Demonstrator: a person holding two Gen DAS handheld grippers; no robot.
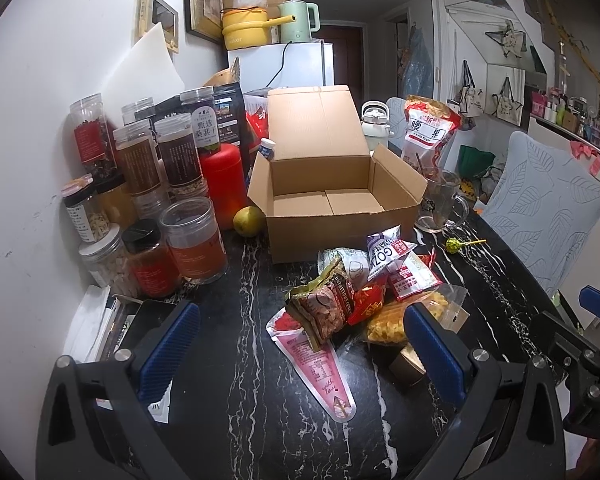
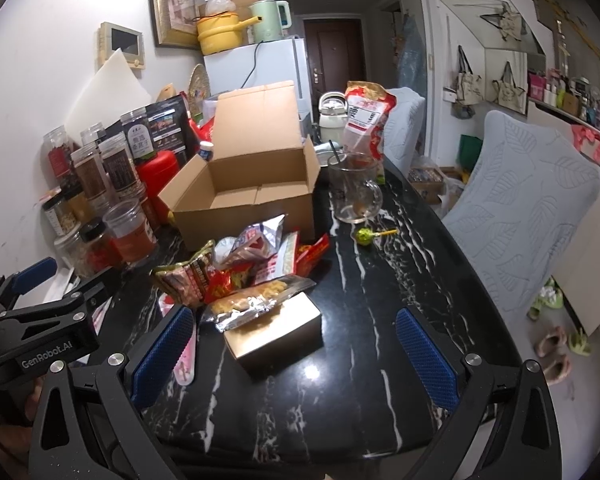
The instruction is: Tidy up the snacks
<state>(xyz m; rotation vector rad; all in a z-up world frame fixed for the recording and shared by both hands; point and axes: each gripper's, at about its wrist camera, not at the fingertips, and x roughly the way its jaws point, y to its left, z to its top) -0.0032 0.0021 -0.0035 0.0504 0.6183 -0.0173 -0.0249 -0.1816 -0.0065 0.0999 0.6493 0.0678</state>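
Observation:
An open, empty cardboard box [image 1: 328, 200] stands on the black marble table [image 1: 244, 420]; it also shows in the right wrist view [image 2: 244, 204]. In front of it lies a heap of snack packets [image 1: 360, 292], also in the right wrist view [image 2: 244, 272], with a pink cone-shaped packet [image 1: 320, 368] nearest and a small gold box [image 2: 276, 332] at the heap's near side. My left gripper [image 1: 300, 352] is open and empty, just short of the heap. My right gripper [image 2: 296, 356] is open and empty, with the gold box between its fingers' line of sight.
Several jars [image 1: 152, 184] and a red canister [image 1: 224, 180] crowd the table's left side by the wall. A pear [image 1: 248, 221], a glass mug [image 1: 440, 204], a lollipop [image 1: 460, 245] and a large snack bag [image 1: 428, 136] surround the box. Chairs with leaf-pattern covers [image 1: 540, 216] stand at right.

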